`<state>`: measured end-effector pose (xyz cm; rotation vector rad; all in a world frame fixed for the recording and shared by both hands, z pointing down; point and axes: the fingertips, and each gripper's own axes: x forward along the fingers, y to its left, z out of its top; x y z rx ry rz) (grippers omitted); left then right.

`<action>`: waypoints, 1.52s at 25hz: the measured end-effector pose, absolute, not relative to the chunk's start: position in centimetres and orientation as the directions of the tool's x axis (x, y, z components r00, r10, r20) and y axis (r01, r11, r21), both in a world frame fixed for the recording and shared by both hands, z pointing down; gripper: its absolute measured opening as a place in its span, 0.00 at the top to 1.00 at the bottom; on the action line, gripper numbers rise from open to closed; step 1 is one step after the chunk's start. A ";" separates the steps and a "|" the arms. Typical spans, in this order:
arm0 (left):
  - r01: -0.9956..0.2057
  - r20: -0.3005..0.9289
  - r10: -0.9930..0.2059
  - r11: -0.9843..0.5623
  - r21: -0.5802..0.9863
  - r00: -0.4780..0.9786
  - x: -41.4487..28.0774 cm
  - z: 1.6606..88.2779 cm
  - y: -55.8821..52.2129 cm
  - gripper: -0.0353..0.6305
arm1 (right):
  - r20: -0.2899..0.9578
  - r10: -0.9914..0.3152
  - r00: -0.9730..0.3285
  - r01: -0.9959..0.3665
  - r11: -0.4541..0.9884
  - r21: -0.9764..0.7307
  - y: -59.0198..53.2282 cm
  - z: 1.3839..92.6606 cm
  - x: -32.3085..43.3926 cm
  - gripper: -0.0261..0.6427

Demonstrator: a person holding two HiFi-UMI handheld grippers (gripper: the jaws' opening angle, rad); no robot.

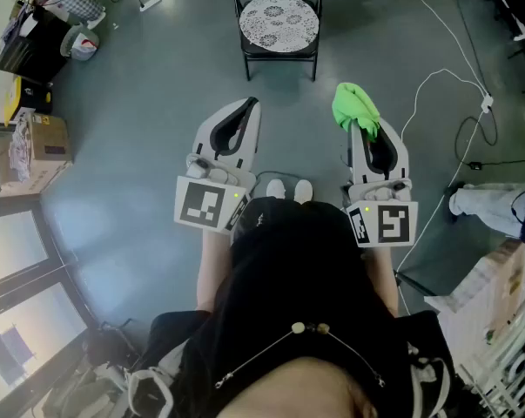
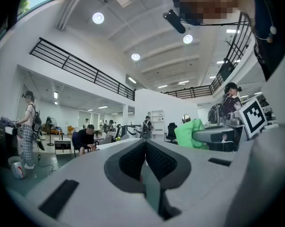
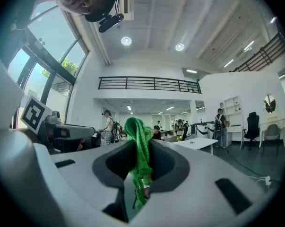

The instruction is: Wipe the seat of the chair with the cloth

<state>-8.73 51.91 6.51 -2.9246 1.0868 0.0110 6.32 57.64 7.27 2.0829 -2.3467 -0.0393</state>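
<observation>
Clamped on the green cloth (image 1: 355,105) is the right gripper (image 1: 365,129); in the right gripper view the jaws are seen closed almost fully, with only the bunched fabric (image 3: 138,145) pinched between them and a tuft standing out past the tips. The left gripper (image 1: 247,108) is carried with its jaws brought together and nothing between them, as is shown in the left gripper view (image 2: 144,146).

In the head view both grippers are held out in front of the body, the left at about eleven o'clock and the right at about one o'clock. The chair (image 1: 278,59) stands on the grey floor at twelve o'clock, well apart from both grippers, and its round patterned seat (image 1: 278,22) is bare. The cloth is not in contact with it.

The step in hand is judged to be the approach: the cloth is already gripped, but no wiping has been begun. For the next move, the chair would have to be reached and the right gripper lowered until the cloth is pressed flat on the seat, after which strokes across the pattern could be made. A white cable (image 1: 445,75) lies on the floor at two o'clock and is best avoided.

No brand or wording can be read. Only black-and-white square markers are shown on the gripper cubes, and the print on the cardboard box (image 1: 43,138) at nine o'clock is too small to be made out.
</observation>
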 end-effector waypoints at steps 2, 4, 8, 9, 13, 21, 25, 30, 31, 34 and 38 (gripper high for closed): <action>-0.647 -0.011 -0.647 -0.762 -0.025 0.763 -8.5 6.4 52.1 0.94 | -0.012 -0.993 -0.120 -0.992 0.120 0.024 57.7 7.2 6.3 0.83; -0.643 -0.009 -0.643 -0.765 -0.028 0.766 -8.4 6.3 52.3 0.94 | -0.011 -0.992 -0.122 -0.992 0.121 0.026 57.7 7.1 6.3 0.83; -0.645 -0.007 -0.645 -0.764 -0.022 0.765 -8.3 6.3 52.4 0.94 | -0.012 -0.992 -0.128 -0.991 0.128 0.024 57.7 7.0 6.3 0.83; -0.646 -0.006 -0.646 -0.763 -0.017 0.763 -8.3 6.3 52.4 0.94 | -0.011 -0.991 -0.130 -0.991 0.130 0.024 57.8 7.0 6.2 0.83; -0.647 -0.007 -0.647 -0.763 -0.018 0.763 -8.2 6.3 52.4 0.94 | -0.007 -0.991 -0.133 -0.991 0.133 0.024 57.8 7.0 6.3 0.83; -0.664 0.001 -0.664 -0.747 0.021 0.748 -7.1 7.1 52.9 0.94 | -0.010 -0.990 -0.139 -0.990 0.138 0.034 59.2 7.0 8.7 0.83; -0.682 0.025 -0.682 -0.730 0.043 0.731 -6.1 8.4 53.4 0.94 | -0.012 -0.989 -0.148 -0.989 0.148 -0.008 59.8 7.7 11.0 0.83; -0.673 0.005 -0.673 -0.739 0.043 0.740 -4.6 8.8 55.1 0.94 | 0.029 -0.988 -0.153 -0.988 0.153 -0.014 60.2 9.5 13.6 0.83; -0.673 0.002 -0.674 -0.738 0.039 0.739 -4.6 8.7 55.2 0.94 | 0.037 -0.987 -0.154 -0.988 0.154 -0.019 60.2 9.8 13.8 0.83; -0.699 -0.025 -0.700 -0.714 0.037 0.713 -5.5 8.2 54.6 0.94 | 0.044 -0.985 -0.168 -0.986 0.167 -0.025 59.8 10.3 13.9 0.83; -0.713 -0.067 -0.715 -0.699 0.053 0.696 -6.0 7.8 52.8 0.94 | 0.046 -0.984 -0.173 -0.985 0.172 -0.034 58.7 10.8 14.4 0.83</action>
